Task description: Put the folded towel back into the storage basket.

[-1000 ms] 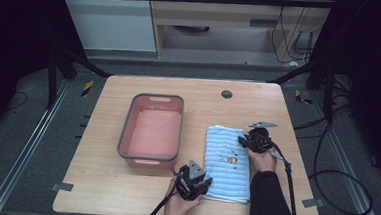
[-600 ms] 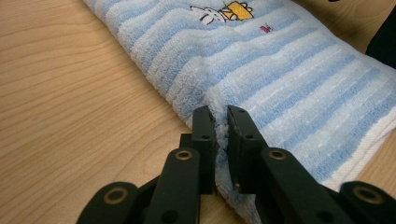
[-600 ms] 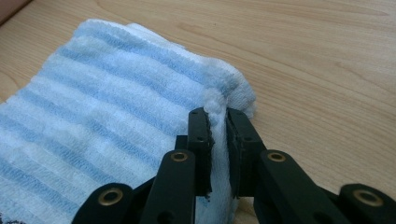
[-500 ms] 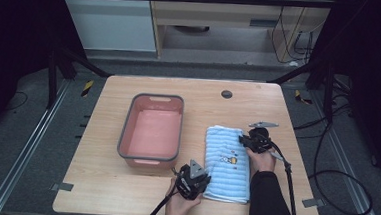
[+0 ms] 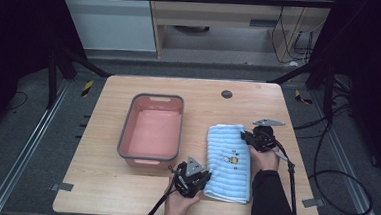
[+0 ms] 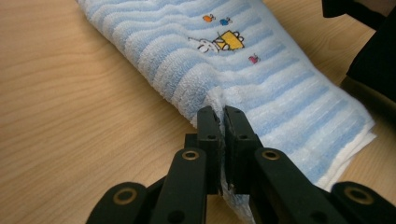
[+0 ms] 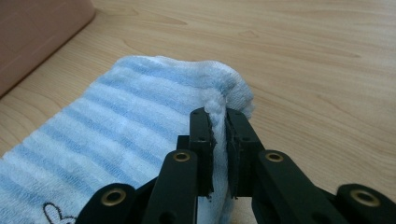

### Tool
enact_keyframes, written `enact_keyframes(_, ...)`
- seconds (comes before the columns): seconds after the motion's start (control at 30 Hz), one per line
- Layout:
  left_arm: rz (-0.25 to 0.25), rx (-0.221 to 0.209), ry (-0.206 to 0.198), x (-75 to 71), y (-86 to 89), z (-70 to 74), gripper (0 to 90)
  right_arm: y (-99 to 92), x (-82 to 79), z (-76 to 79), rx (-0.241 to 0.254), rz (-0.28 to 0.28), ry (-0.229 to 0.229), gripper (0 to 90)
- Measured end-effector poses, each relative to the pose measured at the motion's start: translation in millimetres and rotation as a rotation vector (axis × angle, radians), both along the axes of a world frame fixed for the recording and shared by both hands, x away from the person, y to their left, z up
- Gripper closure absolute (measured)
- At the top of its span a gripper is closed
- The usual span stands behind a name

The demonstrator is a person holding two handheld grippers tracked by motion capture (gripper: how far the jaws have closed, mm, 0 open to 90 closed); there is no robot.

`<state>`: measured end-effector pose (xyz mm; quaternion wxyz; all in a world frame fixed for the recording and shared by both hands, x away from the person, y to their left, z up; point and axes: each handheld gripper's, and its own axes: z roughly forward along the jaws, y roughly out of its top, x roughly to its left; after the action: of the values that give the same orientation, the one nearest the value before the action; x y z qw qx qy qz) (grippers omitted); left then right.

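A folded light-blue striped towel (image 5: 229,162) with a small cartoon print lies on the wooden table's right half. My left gripper (image 5: 206,175) sits at the towel's near left edge. In the left gripper view the left gripper (image 6: 222,112) is shut on a pinched fold of the towel (image 6: 261,70), its jaws having just closed on it. My right gripper (image 5: 245,137) is at the towel's far right corner. In the right gripper view the right gripper (image 7: 219,112) is shut on that corner of the towel (image 7: 130,112), which bunches up between the pads.
A pink plastic basin (image 5: 121,138) with a grey rim stands left of the towel, and its wall (image 7: 37,28) shows in the right gripper view. A round dark grommet (image 5: 226,94) sits near the table's far edge. Bare wood (image 5: 98,187) lies around the towel.
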<state>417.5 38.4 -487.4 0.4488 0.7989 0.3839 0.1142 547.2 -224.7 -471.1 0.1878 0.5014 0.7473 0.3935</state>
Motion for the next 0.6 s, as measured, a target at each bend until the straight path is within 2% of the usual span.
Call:
enact_keyframes(0.23,-0.006,-0.013,-0.031,-1.8,3.1,16.1,86.2,0.3,-3.5,12.0,0.022,0.001,-0.029,82.8)
enact_keyframes(0.37,-0.007,-0.02,-0.042,-1.6,4.1,22.2,86.3,-1.8,-5.9,19.1,0.018,-0.008,-0.042,82.7)
enact_keyframes(0.6,-0.004,-0.026,-0.066,-2.0,9.8,34.2,86.3,0.9,-10.6,35.6,0.026,-0.005,-0.09,82.7)
